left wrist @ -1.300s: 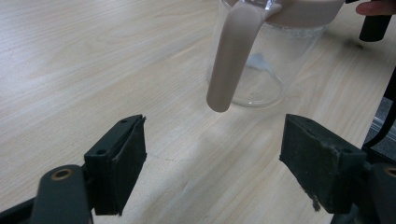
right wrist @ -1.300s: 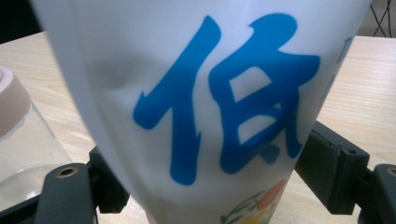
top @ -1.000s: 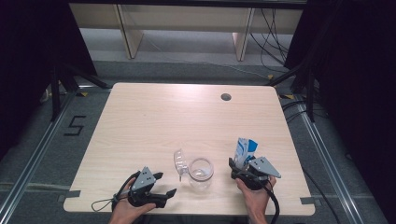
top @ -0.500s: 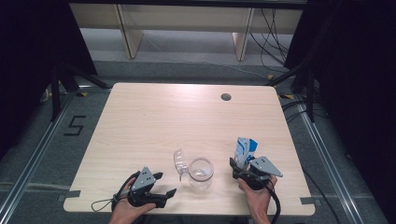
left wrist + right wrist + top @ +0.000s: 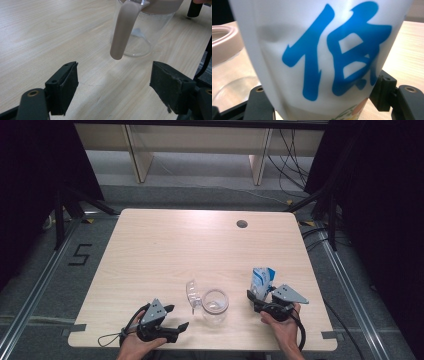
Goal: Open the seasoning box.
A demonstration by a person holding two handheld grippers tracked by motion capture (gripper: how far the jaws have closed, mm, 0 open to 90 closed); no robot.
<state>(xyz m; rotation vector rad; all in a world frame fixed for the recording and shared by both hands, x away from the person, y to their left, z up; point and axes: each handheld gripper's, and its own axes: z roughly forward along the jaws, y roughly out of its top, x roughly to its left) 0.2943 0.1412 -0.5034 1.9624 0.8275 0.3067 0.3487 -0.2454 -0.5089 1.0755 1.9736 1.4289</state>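
Left gripper [image 5: 175, 318], held in a hand [image 5: 134, 348] at the near edge of the table [image 5: 165, 245], just left of the glass jug [image 5: 215, 306] and apart from it. Jaws spread wide with nothing between them; in the left gripper view, bare wood between the black pads [image 5: 71, 86] and, past them, the jug's pale handle [image 5: 124, 30] hanging free of the tabletop. Next, the jug itself: clear glass, upright, near the table's front edge. Just right of the jug, a white carton [image 5: 262, 280] with blue print, upright, between the jaws of the right gripper [image 5: 256, 296]. Those jaws about three quarters open and just been closing, at either flank of the carton; whether the pads press on it, impossible to tell. Seen from the right gripper, carton's blue character [image 5: 337, 50] close up, jug's rim [image 5: 223, 41] at the left.
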